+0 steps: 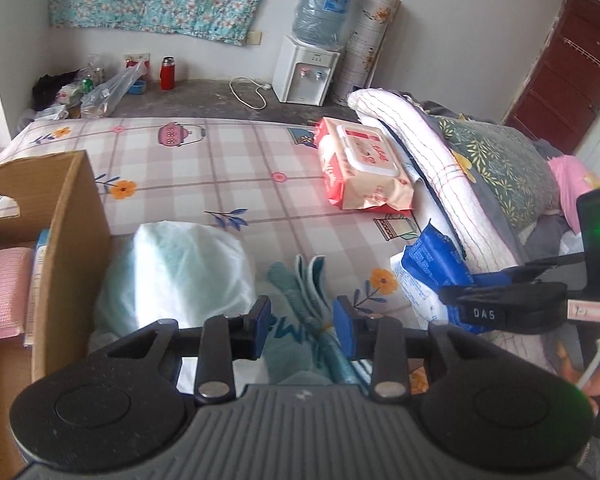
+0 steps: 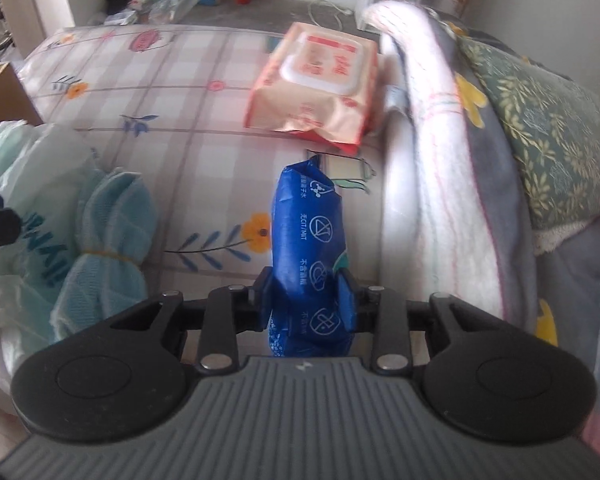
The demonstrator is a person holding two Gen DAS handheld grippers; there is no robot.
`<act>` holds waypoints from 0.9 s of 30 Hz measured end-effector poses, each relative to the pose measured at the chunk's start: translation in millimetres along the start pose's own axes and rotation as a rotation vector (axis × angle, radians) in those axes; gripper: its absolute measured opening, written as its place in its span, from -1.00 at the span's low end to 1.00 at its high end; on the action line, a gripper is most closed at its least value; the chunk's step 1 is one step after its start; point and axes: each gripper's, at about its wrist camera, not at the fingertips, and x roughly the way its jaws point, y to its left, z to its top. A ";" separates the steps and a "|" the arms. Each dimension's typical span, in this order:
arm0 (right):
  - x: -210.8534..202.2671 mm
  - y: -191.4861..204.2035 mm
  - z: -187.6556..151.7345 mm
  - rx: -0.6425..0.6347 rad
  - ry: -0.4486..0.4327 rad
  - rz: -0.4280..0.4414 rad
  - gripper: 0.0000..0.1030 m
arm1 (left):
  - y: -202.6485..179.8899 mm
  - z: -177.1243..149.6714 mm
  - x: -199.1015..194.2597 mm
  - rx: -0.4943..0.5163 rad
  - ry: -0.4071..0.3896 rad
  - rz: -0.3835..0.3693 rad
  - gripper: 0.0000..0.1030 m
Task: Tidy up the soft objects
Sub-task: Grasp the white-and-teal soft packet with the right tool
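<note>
1. Left wrist view: bedding with a pale checked sheet printed with flowers and teapots (image 1: 204, 164) fills the middle of the picture.
2. Left gripper (image 1: 303, 330) points down at the sheet. Its blue-padded fingers (image 1: 263, 326) stand apart with nothing pressed between them.
3. Beyond the gap between those fingers lies a bundle of teal cloths (image 1: 308, 280) tied with a thin band, resting on the sheet.
4. Just left of the cloths sits a white plastic bag (image 1: 180, 268) with something pale green inside.
5. Left of the bag stands an open cardboard box (image 1: 74, 216). A pink cloth (image 1: 2, 292) lies inside it.
6. Farther up the sheet from the cloths, to the right, lies an orange wet-wipe pack (image 1: 364, 164) with a white lid, beside a rolled white blanket (image 1: 440, 168).
7. Right of the cloths, the right gripper (image 1: 460, 294) comes in from the picture's edge, clamped on a blue packet (image 1: 436, 256).
8. Right wrist view: the right gripper (image 2: 309, 300) has its fingers (image 2: 346, 300) closed on the blue packet (image 2: 306, 240), which stands upright between them, printed with white symbols.
9. Whether the packet's lower end touches the sheet cannot be told.
10. Left of the packet, apart from it, lie the teal cloths (image 2: 108, 240), and the white bag (image 2: 28, 168) just beyond them.
11. Above the packet in the picture, apart from it, the orange pack (image 2: 320, 80) lies on the sheet (image 2: 160, 92).
12. Right of the packet runs the white blanket (image 2: 440, 160), with a green leaf-patterned pillow (image 2: 540, 140) behind it.
</note>
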 end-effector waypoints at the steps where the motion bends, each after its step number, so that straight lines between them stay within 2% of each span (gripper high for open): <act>1: -2.0 3.8 1.4 0.001 -0.002 0.018 -0.35 | 2.1 -0.6 -1.4 -0.004 -0.001 0.001 -0.33; 4: -10.8 3.5 4.4 0.061 -0.011 0.120 -0.32 | 4.6 -2.3 -4.4 -0.008 -0.005 -0.003 -0.33; 7: -21.4 -9.4 4.2 0.177 -0.039 0.265 -0.22 | 3.3 -3.7 -5.1 -0.003 -0.004 -0.011 -0.33; 9: -26.2 -24.0 1.2 0.262 -0.053 0.330 -0.20 | -0.4 -4.9 -4.3 0.004 0.000 -0.023 -0.33; 14: -25.9 -59.3 -12.0 0.391 -0.063 0.355 -0.17 | -18.3 -6.6 3.1 0.034 0.018 -0.067 -0.33; 18: -6.3 -80.7 -23.7 0.495 -0.027 0.406 -0.14 | -38.7 -6.9 19.7 0.049 0.061 -0.117 -0.33; 23: 24.9 -89.9 -28.6 0.576 0.011 0.474 -0.08 | -53.5 -4.5 49.4 0.018 0.145 -0.170 -0.33; 27: 48.8 -89.0 -23.4 0.606 0.036 0.534 -0.04 | -55.0 -0.7 77.6 -0.016 0.207 -0.161 -0.33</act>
